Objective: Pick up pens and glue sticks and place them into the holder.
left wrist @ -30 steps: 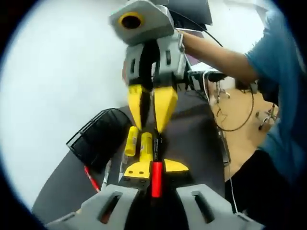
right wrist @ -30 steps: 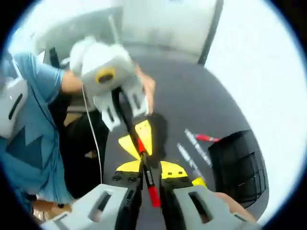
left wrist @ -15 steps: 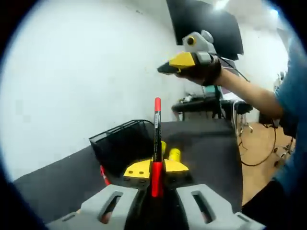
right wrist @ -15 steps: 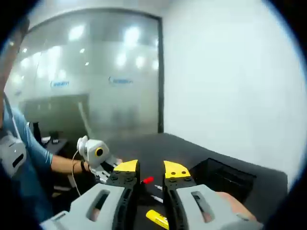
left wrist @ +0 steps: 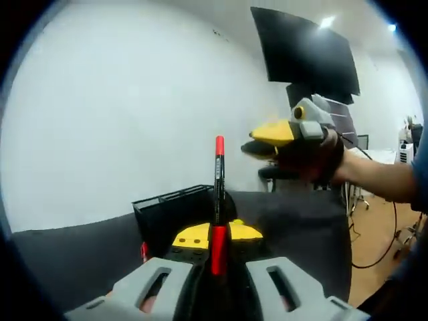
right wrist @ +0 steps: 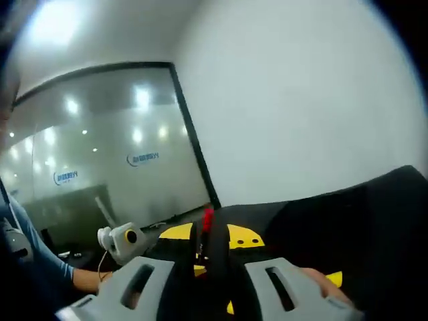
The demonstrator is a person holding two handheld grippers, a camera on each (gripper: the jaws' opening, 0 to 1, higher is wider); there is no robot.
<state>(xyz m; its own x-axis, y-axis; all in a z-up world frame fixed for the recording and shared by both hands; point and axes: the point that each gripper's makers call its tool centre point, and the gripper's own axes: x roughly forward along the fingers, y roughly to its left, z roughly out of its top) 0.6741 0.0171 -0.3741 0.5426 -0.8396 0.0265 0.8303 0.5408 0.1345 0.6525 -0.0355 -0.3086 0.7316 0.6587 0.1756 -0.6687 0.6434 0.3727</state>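
1. Fingers of the left gripper point(left wrist: 212, 237) are closed on a red-capped pen point(left wrist: 218, 200), which stands upright between the yellow tips, its red cap well above them against the white wall point(left wrist: 120, 114).
2. Behind the pen, in the left gripper view, a black wire-mesh holder point(left wrist: 175, 212) sits on the dark desk point(left wrist: 73, 257), just beyond the fingertips.
3. Something yellow point(left wrist: 235, 222), perhaps a glue stick, peeks out just behind the right yellow tip; what it is cannot be told for certain.
4. A small red item point(left wrist: 144, 251) lies on the desk to the left of the fingers, near the foot of the holder.
5. Higher and to the right in the same view, the right gripper point(left wrist: 253, 142) is held in the air by a gloved hand point(left wrist: 313, 157), pointing left; its yellow fingers look nearly together with nothing seen between them.
6. A black monitor point(left wrist: 309, 57) hangs on the wall behind it.
7. In the right gripper view, that gripper's own yellow fingertips point(right wrist: 242, 237) are partly hidden by a dark blurred shape with a red tip point(right wrist: 208, 219) in front, so their gap cannot be judged there.
8. The left gripper point(right wrist: 120, 242) appears low at the left of this view, in front of a glass partition point(right wrist: 107, 154).
9. A yellow object point(right wrist: 334, 278) shows at the lower right on the dark desk point(right wrist: 374, 214).
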